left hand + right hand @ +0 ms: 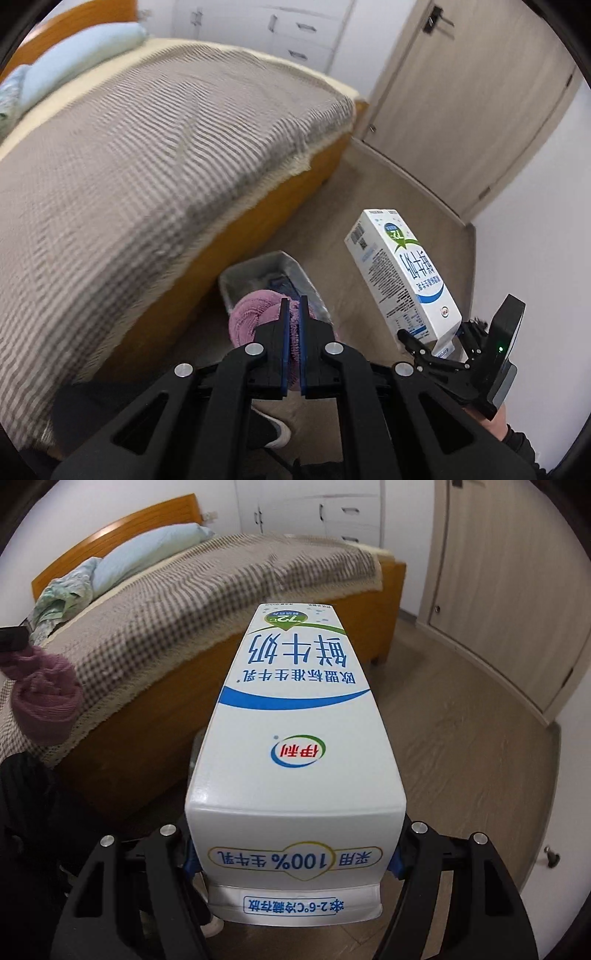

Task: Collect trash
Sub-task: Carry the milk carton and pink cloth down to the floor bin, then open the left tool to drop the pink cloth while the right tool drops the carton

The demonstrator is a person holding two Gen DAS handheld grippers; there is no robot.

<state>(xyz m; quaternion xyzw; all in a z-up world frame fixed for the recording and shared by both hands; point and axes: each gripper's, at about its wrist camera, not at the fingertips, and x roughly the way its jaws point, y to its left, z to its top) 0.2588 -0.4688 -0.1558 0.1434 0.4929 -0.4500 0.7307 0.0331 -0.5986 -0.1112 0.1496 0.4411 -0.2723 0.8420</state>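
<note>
In the left wrist view my left gripper (293, 301) is shut on a fuzzy pink-purple cloth (251, 317), which bulges out to the left of the blue pads. Just beyond it on the floor stands a small bin with a grey liner (236, 275), close against the bed's side. At the right, my right gripper (436, 343) is shut on a white and blue milk carton (399, 273), tilted up and away. In the right wrist view the milk carton (295, 716) fills the middle, clamped near its gabled end by the right gripper (293, 860). The cloth (44, 698) hangs from the left gripper (13, 638) at the far left.
A bed with a checked blanket (147, 155) and an orange wooden frame (388, 602) takes up the left. A pale blue pillow (147, 550) lies at its head. A wooden door (461, 110) and white drawers (295, 29) stand behind. A person's shoe (279, 430) is below the left gripper.
</note>
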